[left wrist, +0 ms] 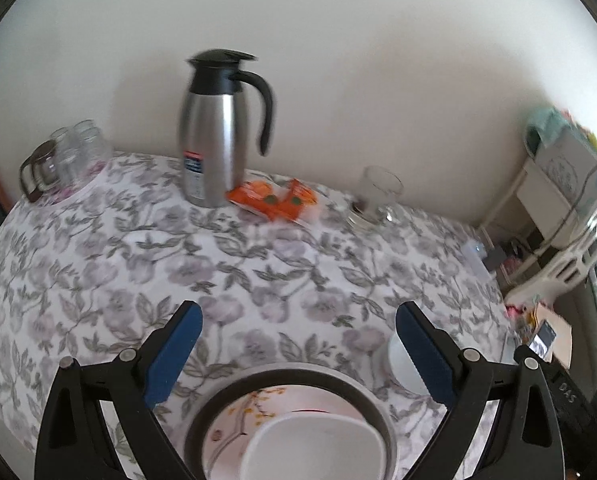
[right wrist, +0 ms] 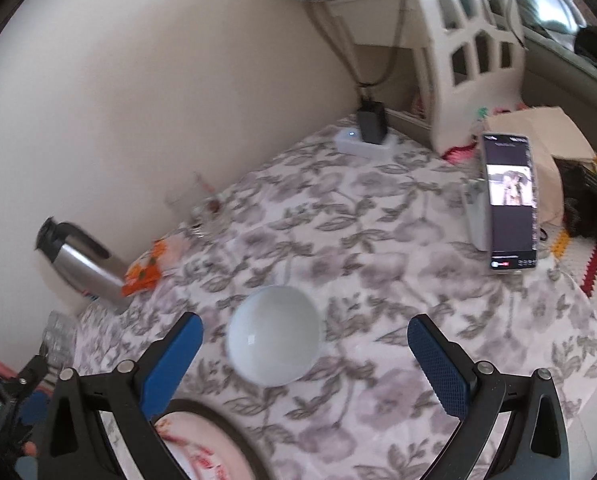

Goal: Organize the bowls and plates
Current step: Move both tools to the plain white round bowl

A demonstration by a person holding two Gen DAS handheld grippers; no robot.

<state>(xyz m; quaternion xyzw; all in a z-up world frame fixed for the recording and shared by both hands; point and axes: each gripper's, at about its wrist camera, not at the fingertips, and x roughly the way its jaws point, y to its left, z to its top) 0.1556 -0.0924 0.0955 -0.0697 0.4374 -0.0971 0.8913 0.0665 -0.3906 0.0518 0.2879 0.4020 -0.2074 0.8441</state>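
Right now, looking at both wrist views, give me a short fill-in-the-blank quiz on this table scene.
1. The steel flask has a ____ lid and handle.
2. The snack packet beside the flask is ____.
3. The right gripper, jaws apart, points at a white ____.
4. The left gripper jaws are ____, holding nothing.

Missing words: black; orange; bowl; open

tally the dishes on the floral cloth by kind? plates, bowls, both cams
Plates: 2, a dark-rimmed plate with a floral plate stacked in it.
Bowls: 2, a white bowl on the floral plate and a loose white bowl on the cloth beside the stack.
Total: 4.
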